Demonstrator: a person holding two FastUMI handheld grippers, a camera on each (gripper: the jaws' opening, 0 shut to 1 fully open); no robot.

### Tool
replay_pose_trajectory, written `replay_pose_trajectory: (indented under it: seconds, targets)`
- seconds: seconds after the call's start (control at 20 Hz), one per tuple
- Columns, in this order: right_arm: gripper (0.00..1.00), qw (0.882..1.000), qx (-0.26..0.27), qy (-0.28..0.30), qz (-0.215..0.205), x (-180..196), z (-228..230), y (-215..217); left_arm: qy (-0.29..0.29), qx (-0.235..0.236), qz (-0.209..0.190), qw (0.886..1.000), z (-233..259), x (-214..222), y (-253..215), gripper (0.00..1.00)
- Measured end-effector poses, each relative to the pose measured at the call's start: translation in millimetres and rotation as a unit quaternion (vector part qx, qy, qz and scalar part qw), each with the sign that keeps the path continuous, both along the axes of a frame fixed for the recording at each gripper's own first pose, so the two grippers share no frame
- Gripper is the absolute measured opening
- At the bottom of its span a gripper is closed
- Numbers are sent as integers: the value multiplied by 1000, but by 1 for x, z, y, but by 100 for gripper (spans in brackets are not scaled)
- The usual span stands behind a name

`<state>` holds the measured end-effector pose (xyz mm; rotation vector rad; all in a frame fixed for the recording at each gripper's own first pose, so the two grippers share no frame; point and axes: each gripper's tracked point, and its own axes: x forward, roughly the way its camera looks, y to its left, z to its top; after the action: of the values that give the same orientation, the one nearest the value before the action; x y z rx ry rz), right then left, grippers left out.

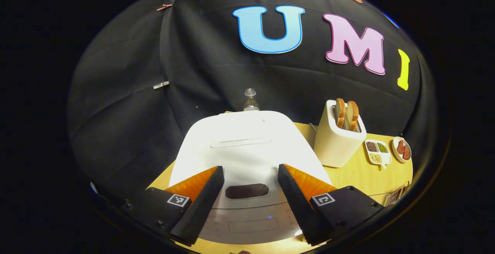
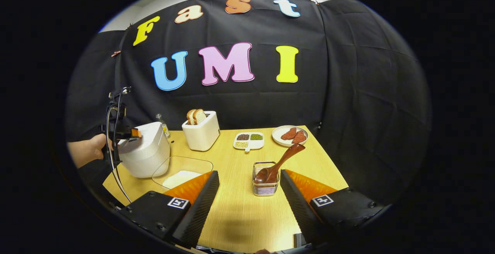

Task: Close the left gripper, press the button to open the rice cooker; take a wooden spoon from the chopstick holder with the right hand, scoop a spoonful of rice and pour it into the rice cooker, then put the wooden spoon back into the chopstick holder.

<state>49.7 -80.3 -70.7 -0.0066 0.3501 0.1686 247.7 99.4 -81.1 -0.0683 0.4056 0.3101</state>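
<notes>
Poised over the closed white rice cooker (image 1: 247, 157), the left gripper (image 1: 250, 174) is hanging with fingers spread wide, gripping nothing, framing the lid's front; right of the cooker, the equally open, empty right gripper (image 2: 249, 182) is facing the chopstick holder (image 2: 265, 184), wooden spoon (image 2: 280, 163) leaning inside

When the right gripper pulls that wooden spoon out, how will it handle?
The wooden spoon looks stiff and probably light. It leans bowl-down in the chopstick holder, so it should lift free easily. Its glossy handle may slip, and the small holder might tip.

Wooden spoon (image 2: 279, 162) in chopstick holder (image 2: 265, 184).
</notes>
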Motion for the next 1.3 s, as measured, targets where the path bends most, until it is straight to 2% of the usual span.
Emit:
replay_pose_trajectory:
  seconds: [0.25,0.4,0.6,0.85,1.05,1.3]
  targets:
    - [99,1000,6,-7,3,8,3,5,-7,-8,-6,1000,8,3,-4,100]
    - [99,1000,7,-22,6,21,14,8,-51,-8,-12,999,36,-14,-15,98]
    - [99,999,9,-51,12,47,39,15,-119,19,-35,992,98,-58,-38,97]
    - [99,995,16,-97,11,70,84,20,-186,55,-72,978,156,-124,-79,97]
    - [99,992,31,-120,2,71,113,18,-194,33,-110,974,157,-167,-121,97]
    - [99,992,8,-123,-38,55,120,-11,-186,20,-125,974,151,-198,-135,98]
